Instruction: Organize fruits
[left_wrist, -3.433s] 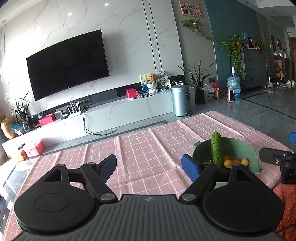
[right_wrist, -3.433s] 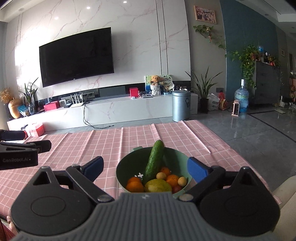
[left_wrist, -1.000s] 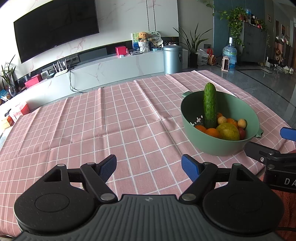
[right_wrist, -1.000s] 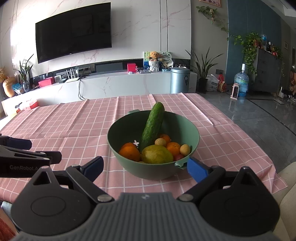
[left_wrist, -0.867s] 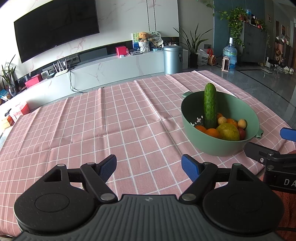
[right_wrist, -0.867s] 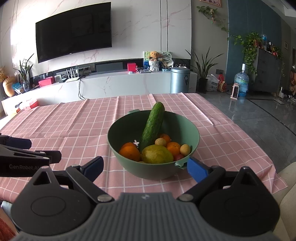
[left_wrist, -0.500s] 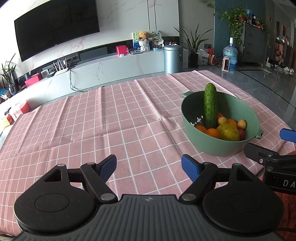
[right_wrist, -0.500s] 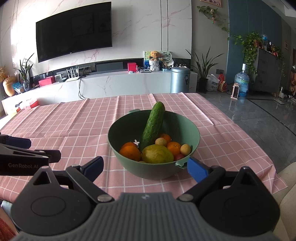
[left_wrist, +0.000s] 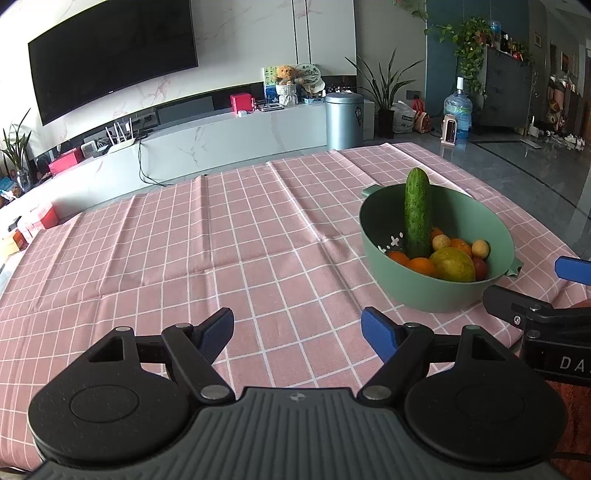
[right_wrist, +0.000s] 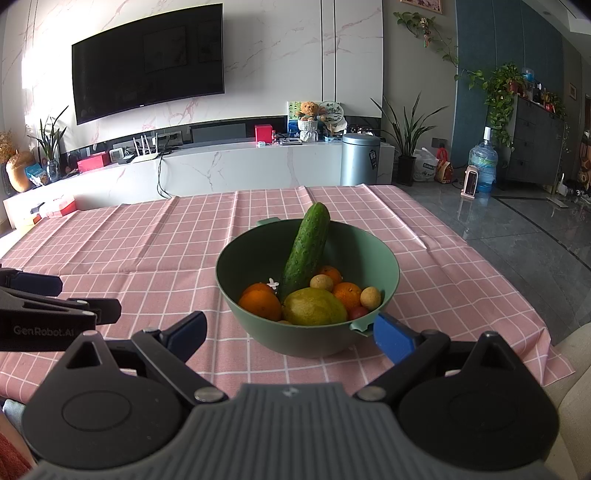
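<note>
A green bowl (right_wrist: 391, 266) stands on the pink checked tablecloth (right_wrist: 147, 251), right of the table's middle. A cucumber (right_wrist: 306, 247) leans upright in it among oranges (right_wrist: 260, 304), a yellow-green mango (right_wrist: 314, 306) and small round yellow fruits (right_wrist: 370, 297). My right gripper (right_wrist: 291, 332) is open, low in front of the bowl, its fingers either side of the near wall. My left gripper (left_wrist: 297, 328) is open over bare cloth, to the left of the bowl (left_wrist: 436, 291). The cucumber (left_wrist: 417, 218) shows there too.
The table's right edge drops to a grey tiled floor (right_wrist: 517, 229). Beyond the far edge runs a white TV bench (right_wrist: 221, 166) with a metal bin (right_wrist: 360, 158). The left half of the cloth (left_wrist: 147, 251) carries nothing. A beige cushion (right_wrist: 576, 369) sits at my right.
Since 3.4 s ago both grippers have risen and tilted down toward the table, showing the bowl from above. Over the last second nothing has visibly moved.
</note>
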